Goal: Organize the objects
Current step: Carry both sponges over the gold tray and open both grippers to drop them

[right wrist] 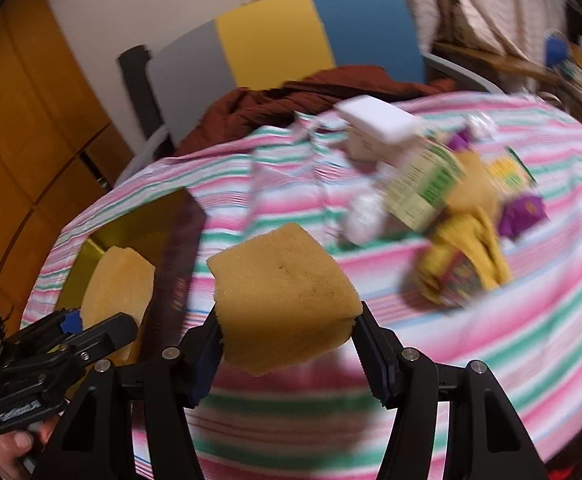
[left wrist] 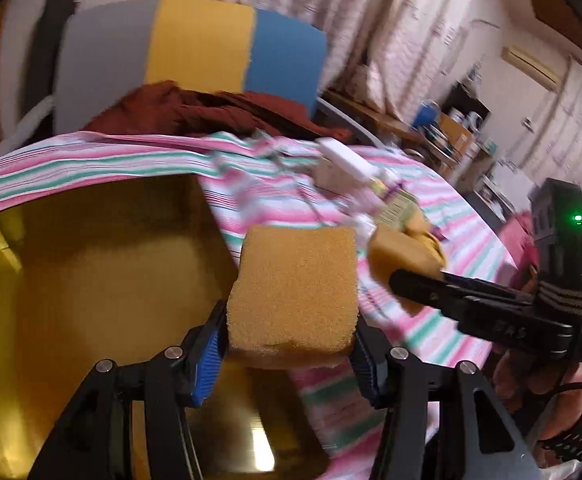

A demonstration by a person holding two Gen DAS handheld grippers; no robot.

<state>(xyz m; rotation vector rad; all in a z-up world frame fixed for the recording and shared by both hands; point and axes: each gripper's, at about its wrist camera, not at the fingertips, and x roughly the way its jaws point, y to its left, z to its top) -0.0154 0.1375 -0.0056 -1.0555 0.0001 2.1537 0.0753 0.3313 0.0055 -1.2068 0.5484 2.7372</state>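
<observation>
Left gripper, at the lower centre of the left wrist view, is clenched on a yellow sponge, its blue-padded jaws pressing the sponge's two sides; the sponge hangs just over the right edge of a yellow box that fills the lower left of that frame, its bare floor showing. In the right wrist view the same gripper appears at the lower left, with its sponge in front of the box. To finish this step well, judged from the open box and the task, the sponge should be carried fully inside the box walls and lowered close to the floor before the jaws part, so that the soft foam does not spring out or catch on the rim. Right gripper, lower centre of its own view, likewise grips a second sponge by its sides above the striped tablecloth; it shows at the right of the left wrist view. It is best held clear until the left has let go, since both sponges aim at one opening. At the upper right lies a blurred pile: a white block, a green-and-white carton, purple wrappers. Printing shows on the carton, and raised lettering on the gripper bodies, but motion blur leaves none of it readable.
</observation>
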